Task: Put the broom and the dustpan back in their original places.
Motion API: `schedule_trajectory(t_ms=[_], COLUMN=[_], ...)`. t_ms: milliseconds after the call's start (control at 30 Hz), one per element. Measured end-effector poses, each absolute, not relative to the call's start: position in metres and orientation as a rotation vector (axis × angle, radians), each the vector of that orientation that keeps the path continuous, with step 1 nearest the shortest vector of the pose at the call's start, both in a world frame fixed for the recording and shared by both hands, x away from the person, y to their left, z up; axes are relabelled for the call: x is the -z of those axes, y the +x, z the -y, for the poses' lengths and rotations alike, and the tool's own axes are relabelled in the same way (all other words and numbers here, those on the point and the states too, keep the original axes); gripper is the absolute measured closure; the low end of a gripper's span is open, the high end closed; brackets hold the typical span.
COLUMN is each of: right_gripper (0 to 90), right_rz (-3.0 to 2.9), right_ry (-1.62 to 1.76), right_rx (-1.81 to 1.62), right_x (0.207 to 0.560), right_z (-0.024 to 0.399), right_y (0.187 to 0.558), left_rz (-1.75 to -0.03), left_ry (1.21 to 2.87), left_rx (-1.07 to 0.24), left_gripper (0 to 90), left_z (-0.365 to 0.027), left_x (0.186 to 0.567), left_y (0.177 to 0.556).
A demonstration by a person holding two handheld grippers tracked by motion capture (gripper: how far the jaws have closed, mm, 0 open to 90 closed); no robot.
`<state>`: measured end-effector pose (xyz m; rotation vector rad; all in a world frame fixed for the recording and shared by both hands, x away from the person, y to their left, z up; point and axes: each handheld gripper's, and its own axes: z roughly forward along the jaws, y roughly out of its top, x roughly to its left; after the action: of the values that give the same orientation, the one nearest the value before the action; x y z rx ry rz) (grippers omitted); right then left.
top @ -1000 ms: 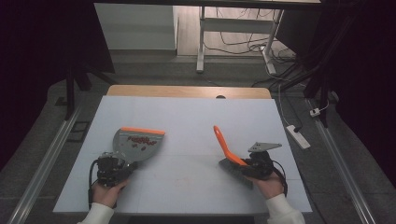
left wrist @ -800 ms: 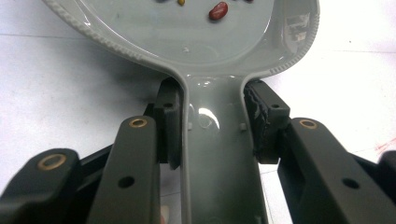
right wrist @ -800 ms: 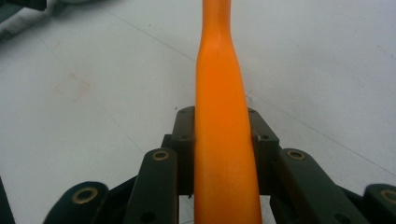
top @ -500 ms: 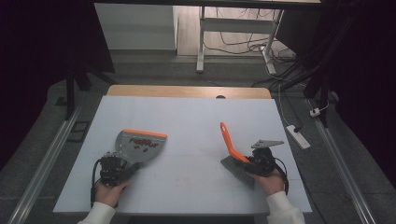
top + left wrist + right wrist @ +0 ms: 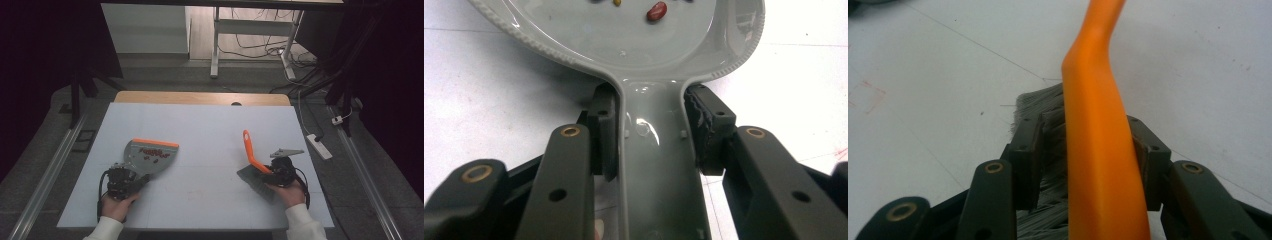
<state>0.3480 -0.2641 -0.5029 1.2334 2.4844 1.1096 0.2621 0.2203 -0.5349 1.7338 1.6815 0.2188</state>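
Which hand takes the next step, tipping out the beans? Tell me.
Left. The left gripper is clamped on the dustpan with the beans inside; the right gripper has just been opening its jaws around the brush.

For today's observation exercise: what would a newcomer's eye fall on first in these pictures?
The orange-handled brush at the table's right, between the right gripper's just-opened jaws. Then the grey dustpan at the left, holding a few beans, its handle clamped in the left gripper.

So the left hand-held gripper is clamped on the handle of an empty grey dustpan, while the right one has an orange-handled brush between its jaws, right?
Not quite: the dustpan isn't empty. The left gripper view shows small beans lying in it, one red bean clearly. The rest stands: the left hand-held gripper clamps its handle.
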Motion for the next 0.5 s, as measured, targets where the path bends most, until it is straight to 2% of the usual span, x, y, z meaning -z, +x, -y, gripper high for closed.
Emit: schedule_trajectory(t_ms=[500], right_gripper=[47.4], right_rz=[-2.475], right_ry=[1.251], right_rx=[-1.065], right_x=[0.5074], right_z=[0.2653], right_y=[0.3525], left_rz=[-1.653], left_ry=[1.749], left_rx=[-0.214], left_gripper=[52.0], left_z=[-0.2215], left_x=[0.5340], left_y=[0.2612])
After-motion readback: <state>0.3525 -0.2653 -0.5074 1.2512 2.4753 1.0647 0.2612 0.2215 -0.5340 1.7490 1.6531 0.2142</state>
